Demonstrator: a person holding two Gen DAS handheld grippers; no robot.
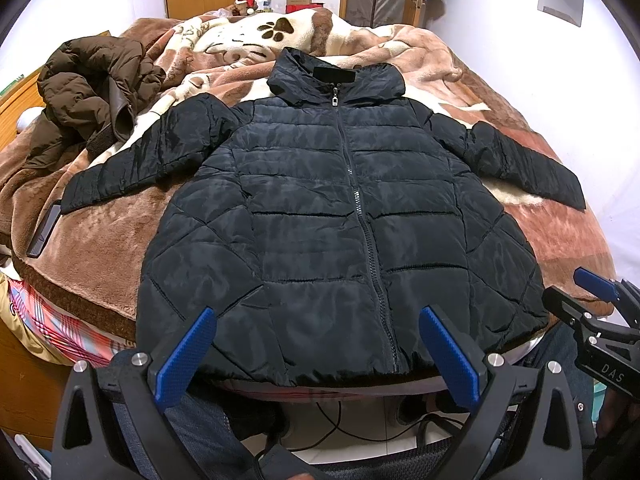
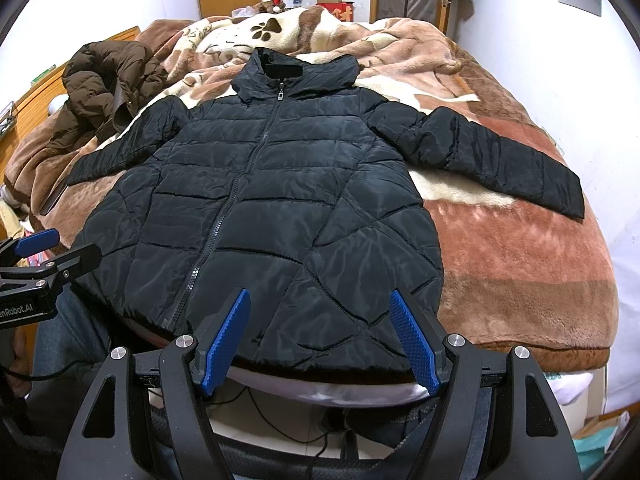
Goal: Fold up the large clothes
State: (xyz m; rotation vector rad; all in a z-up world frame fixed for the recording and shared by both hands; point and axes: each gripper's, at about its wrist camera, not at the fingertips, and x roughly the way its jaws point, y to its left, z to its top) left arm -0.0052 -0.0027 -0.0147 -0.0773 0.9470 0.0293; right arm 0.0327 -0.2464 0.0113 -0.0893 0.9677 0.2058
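- The brown coat is bunched at the bed's far left corner, its shape unreadable.
- A dark flat object near the bed's left edge is partly under the black jacket's sleeve cuff.

Your left gripper is held level with its jaws spread wide, the blue pads angled outward and gripping nothing. Your right gripper sits beside it at about the same height, jaws likewise wide apart and empty, both pointing forward.

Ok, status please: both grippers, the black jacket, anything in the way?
Left gripper and right gripper open, empty. Black jacket flat, zipped, unfolded. Brown coat beside left sleeve, apart.
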